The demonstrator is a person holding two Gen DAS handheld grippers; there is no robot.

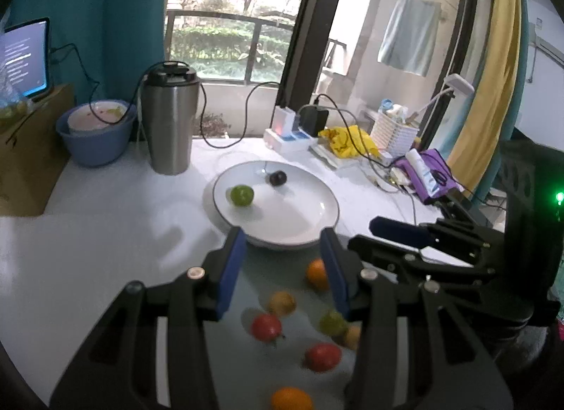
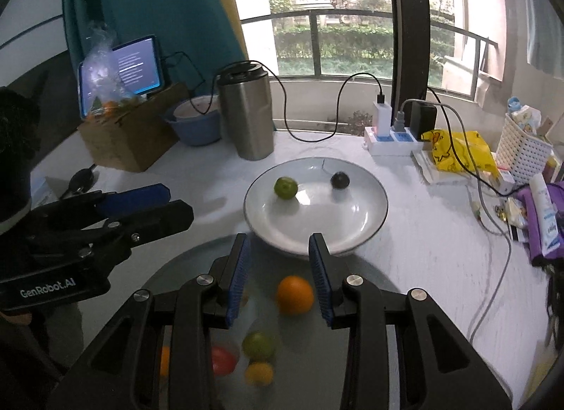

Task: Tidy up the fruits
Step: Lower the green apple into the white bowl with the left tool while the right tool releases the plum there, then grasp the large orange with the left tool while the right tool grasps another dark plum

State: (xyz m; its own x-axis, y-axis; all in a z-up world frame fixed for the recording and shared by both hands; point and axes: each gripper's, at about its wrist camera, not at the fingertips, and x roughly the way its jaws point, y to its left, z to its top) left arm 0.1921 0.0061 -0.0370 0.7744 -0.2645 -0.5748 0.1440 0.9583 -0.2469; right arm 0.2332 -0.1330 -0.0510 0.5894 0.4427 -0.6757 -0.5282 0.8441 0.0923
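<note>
A white plate (image 1: 317, 212) (image 2: 317, 226) sits mid-table with a green fruit (image 1: 241, 195) (image 2: 285, 188) and a dark plum (image 1: 277, 177) (image 2: 340, 180) in it. Just in front of it lies a round glass tray (image 2: 183, 269) with several loose fruits, among them an orange (image 1: 317, 274) (image 2: 294, 295), a red one (image 1: 266, 327) and a green one (image 2: 259, 344). My left gripper (image 1: 282, 233) hangs open above the tray, nothing between its blue pads. My right gripper (image 2: 279, 237) is open too, over the orange, and holds nothing. The two grippers are side by side.
A steel tumbler (image 1: 171, 121) and a blue bowl (image 1: 95, 135) stand behind the plate on the left, beside a cardboard box (image 2: 127, 138) with a tablet. A power strip (image 2: 391, 140) with cables, a yellow bag (image 2: 458, 149) and a white basket (image 2: 521, 149) crowd the right side.
</note>
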